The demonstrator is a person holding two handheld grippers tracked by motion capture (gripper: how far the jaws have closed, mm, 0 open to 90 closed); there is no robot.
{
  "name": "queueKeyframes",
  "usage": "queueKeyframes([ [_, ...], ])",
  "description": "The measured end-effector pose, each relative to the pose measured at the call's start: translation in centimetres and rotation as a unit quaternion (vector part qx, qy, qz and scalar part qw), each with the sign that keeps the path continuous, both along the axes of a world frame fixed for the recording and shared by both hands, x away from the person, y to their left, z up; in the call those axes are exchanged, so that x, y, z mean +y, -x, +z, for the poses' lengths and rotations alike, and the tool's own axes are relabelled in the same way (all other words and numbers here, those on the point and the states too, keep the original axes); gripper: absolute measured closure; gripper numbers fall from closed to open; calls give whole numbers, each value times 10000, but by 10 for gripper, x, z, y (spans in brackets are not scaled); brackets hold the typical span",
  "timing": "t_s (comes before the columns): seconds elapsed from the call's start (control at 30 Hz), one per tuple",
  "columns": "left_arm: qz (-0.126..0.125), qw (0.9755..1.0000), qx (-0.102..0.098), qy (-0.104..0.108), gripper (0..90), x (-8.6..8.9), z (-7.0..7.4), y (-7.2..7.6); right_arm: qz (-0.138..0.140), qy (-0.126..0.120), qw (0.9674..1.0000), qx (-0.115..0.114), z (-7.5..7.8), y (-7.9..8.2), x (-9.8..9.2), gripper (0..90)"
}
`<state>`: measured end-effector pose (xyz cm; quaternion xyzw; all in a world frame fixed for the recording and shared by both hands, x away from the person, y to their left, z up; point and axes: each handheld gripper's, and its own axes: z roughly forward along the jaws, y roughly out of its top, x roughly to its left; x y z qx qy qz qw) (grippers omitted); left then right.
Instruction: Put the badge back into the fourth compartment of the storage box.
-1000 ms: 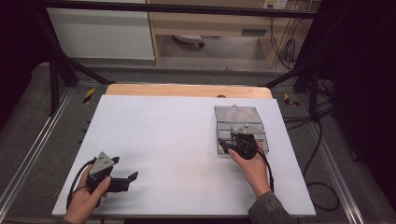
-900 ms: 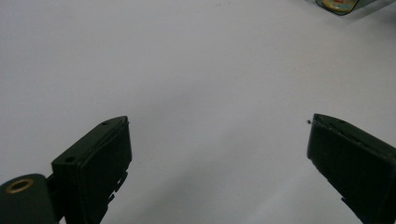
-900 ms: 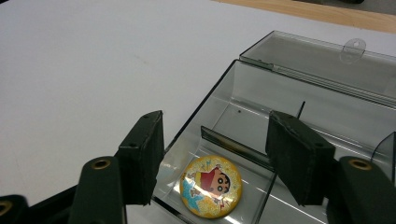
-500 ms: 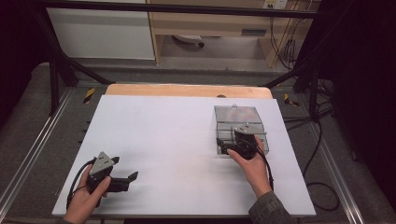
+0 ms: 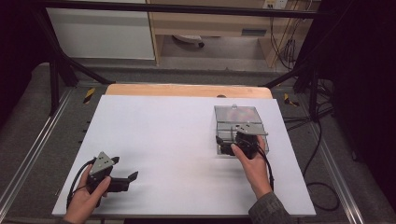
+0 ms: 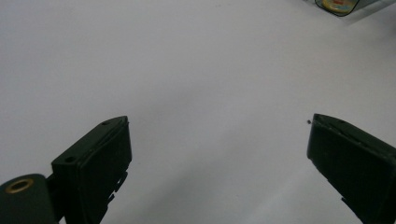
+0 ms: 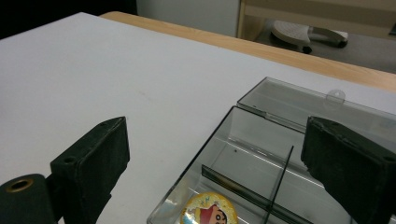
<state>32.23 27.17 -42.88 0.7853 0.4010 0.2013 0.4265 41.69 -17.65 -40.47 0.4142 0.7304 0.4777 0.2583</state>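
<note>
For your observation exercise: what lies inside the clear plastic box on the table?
In the clear plastic box, a round cartoon badge lies in a near compartment beside thin dividers. The picture's bottom edge hides the rest.

Clear smoky box (image 7: 261, 154), yellow cartoon badge (image 7: 209, 210)

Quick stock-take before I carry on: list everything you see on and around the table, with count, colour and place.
Table: one, white top with a wooden strip along the far edge, centre of the high view.
Clear box: one, transparent grey plastic with inner dividers and its lid open toward the far side, right part of the table.
Round badge: one, yellow with a cartoon figure, lying in the box's near compartment.
Cables: several, black, on the floor to the right of the table.
Left hand-held gripper: one, black, near left of the table, jaws wide apart over bare table.
Right hand-held gripper: one, black, over the box's near end; jaws have just been opening, nothing between them.
</note>
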Motion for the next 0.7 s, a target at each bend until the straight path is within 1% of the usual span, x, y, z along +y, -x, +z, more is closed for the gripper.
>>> queueKeyframes([
  [0.1, 4, 10000, 0, 7, 64, 0, 0, 0, 93, -49, 9999, -46, 3, 2, -2, 74],
  [0.2, 6, 10000, -2, 10, 64, 1, 0, 0, 124, -110, 9998, -86, 7, 4, -5, 69],
  [0.3, 6, 10000, -3, 13, 64, 1, 0, 0, 156, -225, 9995, -172, 10, 7, -8, 61],
  [0.33, 8, 10000, -3, 12, 64, 1, 0, 0, 164, -238, 9993, -233, 10, 8, -9, 58],
  [0.5, 27, 10000, -29, 17, 64, 1, 1, 0, 18, -296, 9983, -503, 14, 13, -15, 51],
  [0.6, 33, 10000, -35, 21, 64, 2, 1, 0, -32, -336, 9979, -546, 16, 15, -20, 51],
  [0.7, 40, 10000, -37, 31, 64, 2, 1, 0, -21, -398, 9977, -553, 19, 18, -25, 51],
])
